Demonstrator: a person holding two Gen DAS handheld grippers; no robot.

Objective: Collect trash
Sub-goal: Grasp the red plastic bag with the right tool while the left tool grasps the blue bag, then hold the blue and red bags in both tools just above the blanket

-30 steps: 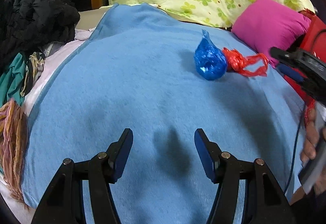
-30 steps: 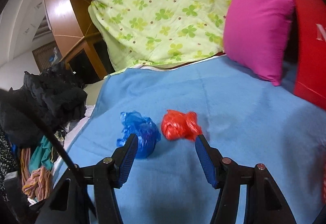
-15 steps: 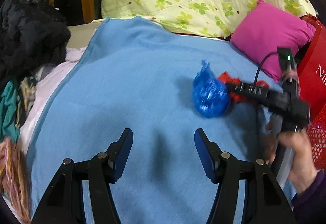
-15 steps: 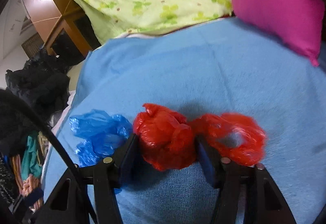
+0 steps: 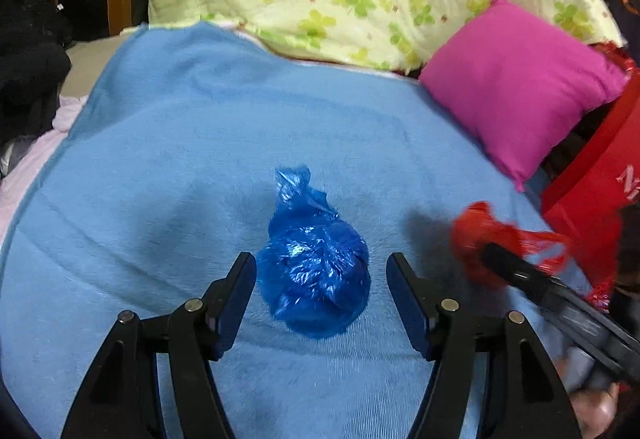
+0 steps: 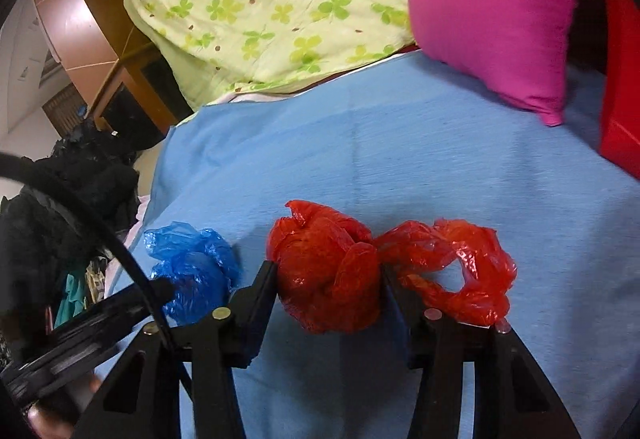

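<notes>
- Wide light-blue fleece blanket (image 5: 168, 167) covers the bed; a magenta square cushion (image 5: 520, 79) sits at 2 o'clock.
- Glossy red bag (image 5: 592, 191) at 3 o'clock — white lettering, only a partial "N" readable.
- Knotted blue plastic bag (image 5: 316, 267) lies between the left gripper (image 5: 320, 295) fingers, which have just been widening and stand clear of it.
- Crumpled red plastic bag (image 6: 328, 275) — the right gripper (image 6: 328, 287) has just been closing and clamps it; its loose handles spill toward 3 o'clock.

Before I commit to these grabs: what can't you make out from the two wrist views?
- Right wrist: whether the right gripper pads already press the red bag; bag covers them.
- Left wrist: red bag motion-blurred.
- Both views: the bags' contents, including the blue bag; plastic is opaque.
</notes>
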